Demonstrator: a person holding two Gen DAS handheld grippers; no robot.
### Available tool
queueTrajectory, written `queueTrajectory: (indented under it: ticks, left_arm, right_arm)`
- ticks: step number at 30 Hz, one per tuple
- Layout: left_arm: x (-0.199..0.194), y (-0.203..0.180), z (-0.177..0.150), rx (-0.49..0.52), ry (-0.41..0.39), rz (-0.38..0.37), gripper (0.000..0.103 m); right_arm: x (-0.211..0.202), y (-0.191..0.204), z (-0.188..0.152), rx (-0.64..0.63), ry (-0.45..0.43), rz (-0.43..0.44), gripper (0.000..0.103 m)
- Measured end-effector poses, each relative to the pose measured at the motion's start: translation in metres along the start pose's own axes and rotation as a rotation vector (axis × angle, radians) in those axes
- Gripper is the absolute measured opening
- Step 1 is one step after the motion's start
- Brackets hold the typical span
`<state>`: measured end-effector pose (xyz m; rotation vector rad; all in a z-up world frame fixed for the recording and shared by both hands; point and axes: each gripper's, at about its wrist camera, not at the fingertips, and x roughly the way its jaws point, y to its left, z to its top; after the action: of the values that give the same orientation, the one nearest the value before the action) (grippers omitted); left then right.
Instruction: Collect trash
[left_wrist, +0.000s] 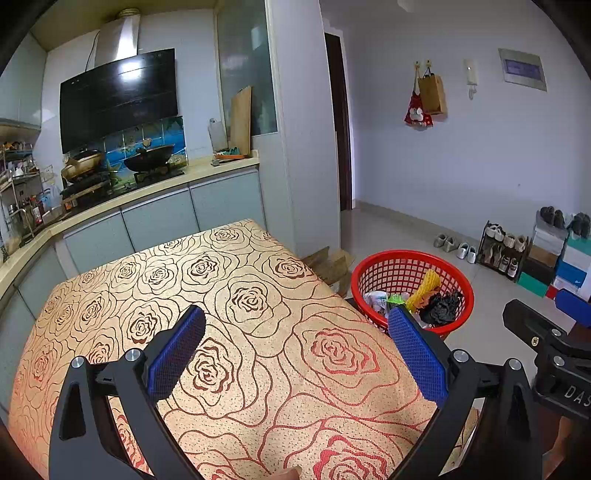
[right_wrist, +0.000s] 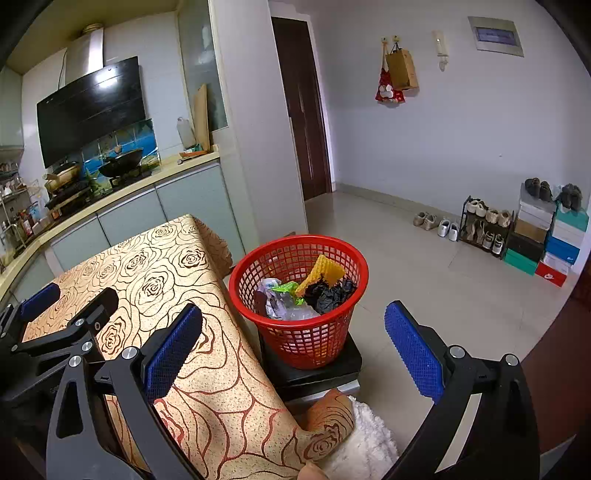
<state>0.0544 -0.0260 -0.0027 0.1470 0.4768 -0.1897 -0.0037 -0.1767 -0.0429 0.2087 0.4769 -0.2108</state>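
With the rose-cloth table (left_wrist: 258, 332) bare, I see the red basket (right_wrist: 299, 325) beside it holding trash (right_wrist: 325, 291); both grippers, left (left_wrist: 295, 354) and right (right_wrist: 291, 354), hover, jaws spread, empty.

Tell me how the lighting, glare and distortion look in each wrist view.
Left wrist view: strong fisheye bending with dark corners; a bright glare patch sits on the range hood; the tablecloth is evenly lit and sharp between the open left gripper. Right wrist view: same curved walls and vignette; glare again on the hood; the red basket is crisp beyond the open right gripper.
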Motion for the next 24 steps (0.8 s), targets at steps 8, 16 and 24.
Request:
queueTrajectory:
  ticks: [8, 16, 24]
  left_arm:
    - [-0.0006, -0.0001, -0.0018, -0.005, 0.000, -0.003, 0.096]
    - [0.0007, -0.0022, -0.0022, 0.005, -0.001, 0.004, 0.096]
    - [0.0020, -0.0023, -0.0025, -0.006, 0.006, -0.006, 0.096]
  right_arm:
    - [0.0000, -0.0002, -0.0004, 0.000, 0.001, 0.000, 0.096]
    - [-0.0002, 0.0006, -0.0003, 0.000, 0.001, -0.001, 0.096]
    - [0.0010, -0.0001, -0.0029, 0.001, 0.005, 0.000, 0.096]
